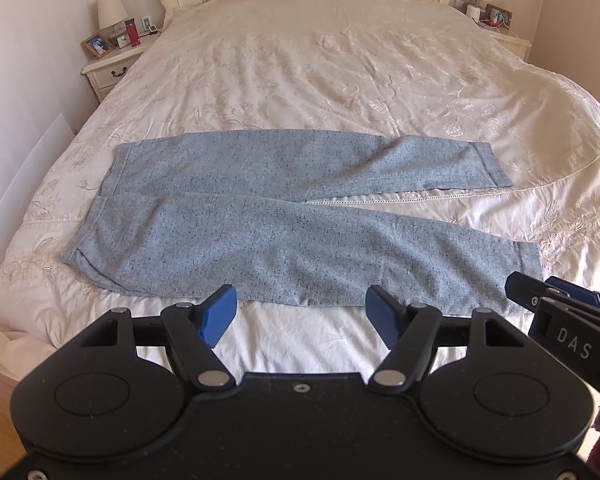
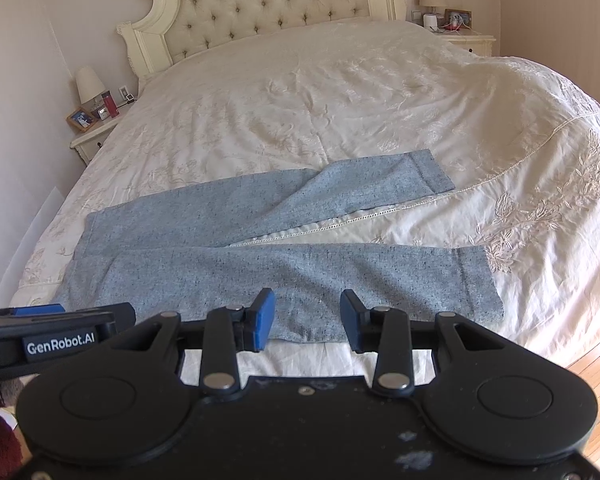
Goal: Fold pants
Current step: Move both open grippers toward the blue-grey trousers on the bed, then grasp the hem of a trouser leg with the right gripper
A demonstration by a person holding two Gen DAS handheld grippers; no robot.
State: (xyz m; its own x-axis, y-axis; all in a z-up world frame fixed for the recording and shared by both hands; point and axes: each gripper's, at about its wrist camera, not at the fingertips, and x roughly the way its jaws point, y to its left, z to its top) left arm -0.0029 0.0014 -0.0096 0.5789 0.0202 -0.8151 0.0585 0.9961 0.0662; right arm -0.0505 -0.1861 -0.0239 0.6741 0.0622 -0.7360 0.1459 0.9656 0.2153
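Light blue speckled pants (image 1: 260, 216) lie flat across the foot of the bed, waistband at the left, both legs spread apart toward the right. They also show in the right wrist view (image 2: 260, 264). My left gripper (image 1: 300, 314) is open and empty, hovering just short of the near leg's front edge. My right gripper (image 2: 308, 322) is open and empty, above the near leg's front edge, further right toward the hem. Each gripper shows at the edge of the other's view: the right one (image 1: 560, 304), the left one (image 2: 52, 320).
The cream embroidered bedspread (image 1: 340, 72) covers the whole bed. A tufted headboard (image 2: 268, 4) stands at the far end. Nightstands with lamps and small items flank it, left (image 1: 112, 60) and right (image 2: 468, 36). Wooden floor (image 2: 596, 372) shows at the bed's right.
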